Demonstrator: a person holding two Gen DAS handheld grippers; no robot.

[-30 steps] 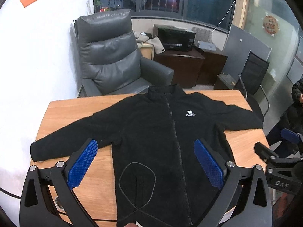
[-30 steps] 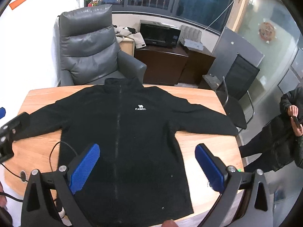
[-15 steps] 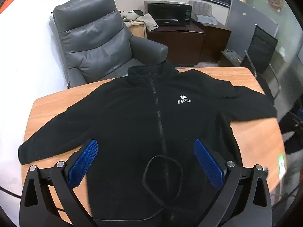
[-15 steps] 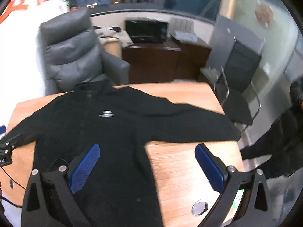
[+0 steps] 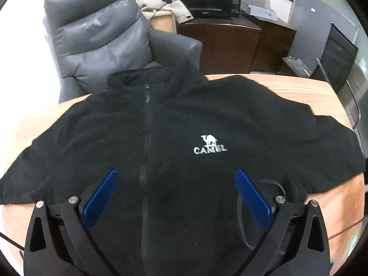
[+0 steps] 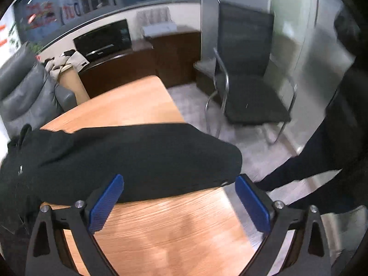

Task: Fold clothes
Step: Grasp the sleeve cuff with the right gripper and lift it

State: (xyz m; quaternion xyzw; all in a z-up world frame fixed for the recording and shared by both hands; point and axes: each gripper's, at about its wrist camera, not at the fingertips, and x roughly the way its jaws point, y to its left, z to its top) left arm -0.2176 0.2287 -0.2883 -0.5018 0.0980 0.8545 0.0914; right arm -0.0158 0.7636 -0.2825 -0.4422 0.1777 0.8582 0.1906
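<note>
A black zip fleece jacket [image 5: 184, 119] with a white CAMEL logo lies flat, front up, on the wooden table [image 5: 299, 87], collar toward the far edge and sleeves spread. My left gripper [image 5: 176, 179] is open and empty, hovering over the jacket's chest above the zip. My right gripper [image 6: 179, 181] is open and empty, just above the end of the jacket's right-hand sleeve [image 6: 142, 154], whose cuff reaches the table's right edge. The right wrist view is motion-blurred.
A grey leather armchair [image 5: 103, 36] stands behind the table. A dark cabinet with a microwave [image 5: 209, 0] is at the back. A black office chair [image 6: 248, 87] stands right of the table [image 6: 165, 225]. A person in dark clothes [image 6: 340, 138] stands at far right. A thin cable [image 5: 273, 184] lies on the jacket.
Both grippers moved forward and down. The left one came in over the jacket's chest. The right one swung to the right, to the sleeve end at the table edge.
</note>
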